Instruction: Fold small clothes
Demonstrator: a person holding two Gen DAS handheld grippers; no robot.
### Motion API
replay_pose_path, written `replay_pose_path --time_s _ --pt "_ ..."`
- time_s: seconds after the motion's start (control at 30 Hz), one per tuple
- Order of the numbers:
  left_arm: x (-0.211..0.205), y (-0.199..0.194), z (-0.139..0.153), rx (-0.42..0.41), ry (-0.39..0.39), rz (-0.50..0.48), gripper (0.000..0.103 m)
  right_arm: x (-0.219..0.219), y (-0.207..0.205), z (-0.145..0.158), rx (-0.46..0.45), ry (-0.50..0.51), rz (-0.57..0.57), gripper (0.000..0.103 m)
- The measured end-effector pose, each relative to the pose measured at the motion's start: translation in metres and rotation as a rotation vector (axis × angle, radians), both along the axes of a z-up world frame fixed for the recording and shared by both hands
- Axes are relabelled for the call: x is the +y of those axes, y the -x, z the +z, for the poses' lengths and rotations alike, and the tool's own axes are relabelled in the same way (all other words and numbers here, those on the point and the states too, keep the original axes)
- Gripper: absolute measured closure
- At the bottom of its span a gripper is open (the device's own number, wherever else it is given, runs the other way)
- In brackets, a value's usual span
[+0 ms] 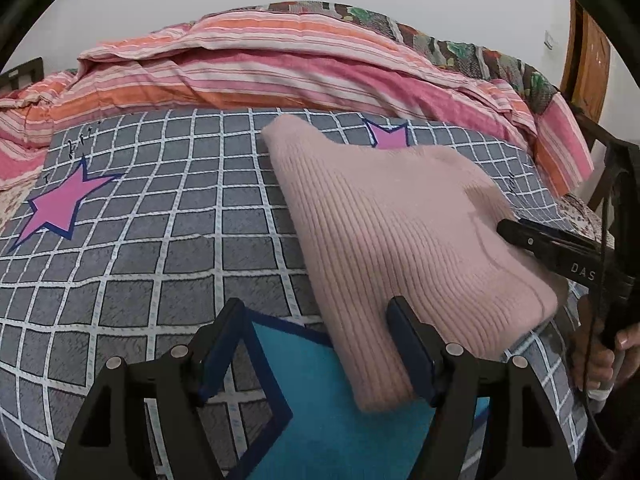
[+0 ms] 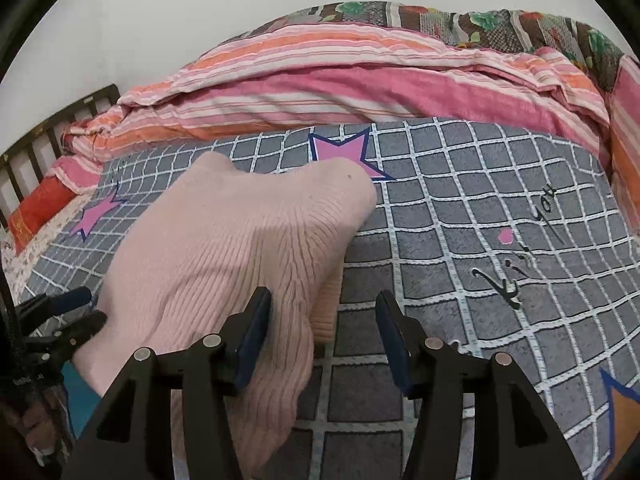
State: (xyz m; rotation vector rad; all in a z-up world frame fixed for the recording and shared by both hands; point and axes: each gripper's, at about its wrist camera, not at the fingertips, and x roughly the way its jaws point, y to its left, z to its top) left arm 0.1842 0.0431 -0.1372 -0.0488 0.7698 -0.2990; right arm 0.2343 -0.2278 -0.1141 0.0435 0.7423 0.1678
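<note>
One pink sweater [image 1: 400, 232], two grippers [image 1: 316, 344] [image 2: 324, 332]

Bare checked sheet [image 2: 460, 240] lies open right of the sweater [image 2: 224, 248]; rumpled striped quilt [image 2: 340, 88] blocks behind.

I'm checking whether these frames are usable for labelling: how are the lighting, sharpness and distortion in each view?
Left wrist view: even, soft light, no glare; the pink sweater is sharp, its ribs clear; the fisheye bends the checked blanket lines, and the corners go black. Right wrist view: same soft light, a faint shadow across the sweater, the grid curved towards the edges, the right claw crisp.
</note>
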Motion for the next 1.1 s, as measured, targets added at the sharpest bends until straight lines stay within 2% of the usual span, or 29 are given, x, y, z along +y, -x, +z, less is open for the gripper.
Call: replay_pose_path --time_s 0.17,0.33,0.5,0.63,0.77,0.8,0.87,0.93,1.03,1.1 --pt "0.004 0.006 0.01 -0.029 0.011 -0.032 0.031 -0.003 0.006 0.004 -0.001 0.015 0.012 0.048" --pt "0.004 -0.003 0.019 -0.058 0.042 -0.022 0.032 -0.009 0.011 0.017 -0.054 -0.021 0.019 0.048" --pt "0.001 -0.032 0.027 -0.078 0.033 0.027 0.031 -0.011 0.002 0.022 -0.075 -0.039 0.008 0.048" --pt "0.005 -0.056 0.022 -0.032 0.08 0.079 0.031 -0.013 -0.005 0.022 -0.063 -0.069 0.015 0.048" --pt "-0.001 -0.075 0.024 -0.039 0.043 0.109 0.031 -0.013 -0.013 0.021 -0.055 -0.086 0.019 0.048" --pt "-0.003 -0.079 0.023 -0.039 0.022 0.128 0.031 -0.013 -0.015 0.02 -0.052 -0.097 0.007 0.049" --pt "-0.002 -0.084 0.02 -0.028 0.024 0.148 0.029 -0.013 -0.019 0.016 -0.041 -0.112 -0.003 0.057" --pt "-0.002 -0.088 0.017 -0.01 0.04 0.154 0.029 -0.01 -0.023 0.011 -0.024 -0.12 0.001 0.057" --pt "-0.004 -0.089 0.019 -0.027 0.033 0.156 0.03 -0.009 -0.032 0.009 0.001 -0.183 0.009 0.058" --pt "-0.005 -0.091 0.02 -0.031 0.032 0.153 0.03 -0.006 -0.042 0.007 0.037 -0.201 0.012 0.063"
